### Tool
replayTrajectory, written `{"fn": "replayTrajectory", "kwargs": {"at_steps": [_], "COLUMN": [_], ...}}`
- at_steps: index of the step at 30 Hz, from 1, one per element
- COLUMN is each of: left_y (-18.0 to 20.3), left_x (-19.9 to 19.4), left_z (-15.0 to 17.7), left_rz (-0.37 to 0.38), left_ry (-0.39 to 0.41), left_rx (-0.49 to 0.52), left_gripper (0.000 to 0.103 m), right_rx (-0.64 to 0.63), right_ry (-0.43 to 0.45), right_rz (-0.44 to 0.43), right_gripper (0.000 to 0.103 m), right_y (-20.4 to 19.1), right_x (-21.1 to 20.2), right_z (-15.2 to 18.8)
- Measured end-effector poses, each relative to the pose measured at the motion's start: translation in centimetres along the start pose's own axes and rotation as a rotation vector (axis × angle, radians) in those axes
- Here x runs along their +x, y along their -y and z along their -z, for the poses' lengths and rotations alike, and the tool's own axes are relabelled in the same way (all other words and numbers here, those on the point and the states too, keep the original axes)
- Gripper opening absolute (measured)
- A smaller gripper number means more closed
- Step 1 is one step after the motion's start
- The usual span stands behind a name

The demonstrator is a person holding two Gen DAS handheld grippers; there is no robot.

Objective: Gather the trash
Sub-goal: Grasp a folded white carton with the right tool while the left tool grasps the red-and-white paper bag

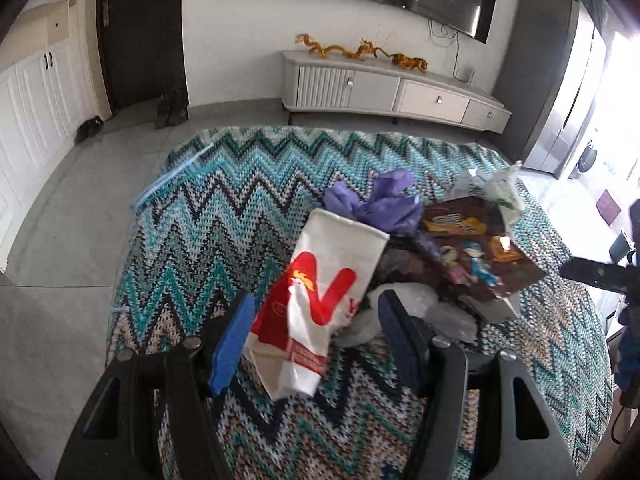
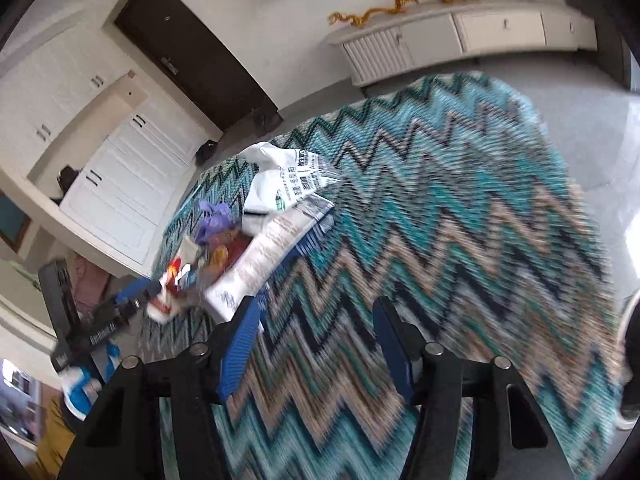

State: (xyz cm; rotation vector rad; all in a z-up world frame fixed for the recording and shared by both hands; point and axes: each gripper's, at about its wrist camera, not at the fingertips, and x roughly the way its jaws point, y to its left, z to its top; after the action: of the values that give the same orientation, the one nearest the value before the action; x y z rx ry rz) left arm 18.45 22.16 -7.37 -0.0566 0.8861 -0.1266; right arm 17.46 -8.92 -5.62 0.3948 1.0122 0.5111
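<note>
The left gripper (image 1: pixel 316 320) hangs with its jaws spread on either side of a white paper bag with a red print (image 1: pixel 326 288), which lies on the zigzag-patterned cloth (image 1: pixel 224 216) at the near edge of the trash pile; whether a pad touches it I cannot tell. Only this view shows the purple bag (image 1: pixel 380 204) and brown snack wrapper (image 1: pixel 476 248) sharply. The blurred right wrist view shows the right gripper (image 2: pixel 314 340) spread over bare cloth, holding nothing, beside a white printed package (image 2: pixel 260 264).

Crumpled wrappers (image 1: pixel 400 256) heaped on zigzag cloth (image 1: pixel 224 216)
</note>
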Motion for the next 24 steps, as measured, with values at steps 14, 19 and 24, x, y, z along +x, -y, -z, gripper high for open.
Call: {"fn": "replayTrajectory", "kwargs": {"at_steps": [14, 19, 24], "left_y": [-1.7, -2.2, -2.0], "left_x": [3.2, 2.5, 1.3], "left_z": [0.0, 0.4, 1.1], "left_rz": [0.066, 0.095, 0.094], "left_ry": [-0.059, -0.042, -0.016], "left_rx": [-0.029, -0.04, -0.038], "left_gripper": [0.045, 0.034, 0.029], "right_rx": [0.149, 0.092, 0.041], "right_ry": [-0.05, -0.028, -0.004], "right_rz": [-0.132, -0.124, -0.1], "right_gripper": [0.028, 0.017, 0.015], "right_y": [1.0, -0.2, -1.4], "right_x": [7.3, 6.9, 6.0], "right_z": [-2.2, -2.2, -2.0]}}
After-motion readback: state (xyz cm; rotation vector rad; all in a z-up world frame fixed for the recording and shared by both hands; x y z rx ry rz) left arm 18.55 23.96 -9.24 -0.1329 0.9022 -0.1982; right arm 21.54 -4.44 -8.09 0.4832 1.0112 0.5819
